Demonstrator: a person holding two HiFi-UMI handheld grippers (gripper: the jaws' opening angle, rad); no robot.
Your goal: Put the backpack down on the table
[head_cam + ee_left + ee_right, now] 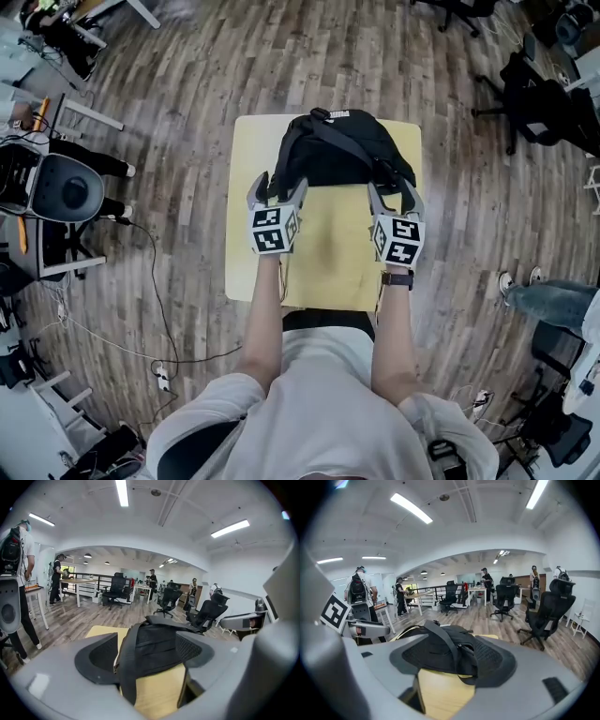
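A black backpack (333, 150) lies on the far half of the small yellow table (328, 253), its shoulder straps on top. My left gripper (279, 186) hovers over its near left edge, open with nothing gripped. My right gripper (394, 192) hovers over the near right edge, also open and empty. In the left gripper view the backpack (157, 646) fills the gap of the gripper (147, 656), one strap (126, 667) draping down towards the table (159, 693). The right gripper view shows the backpack (440, 648) beyond the gripper (452, 660), resting on the table (443, 691).
Wooden floor surrounds the table. A grey chair (66, 187) and cables stand at the left, black office chairs (544, 108) at the back right. A person's feet (516, 279) are at the right. Desks, chairs and several people stand farther off.
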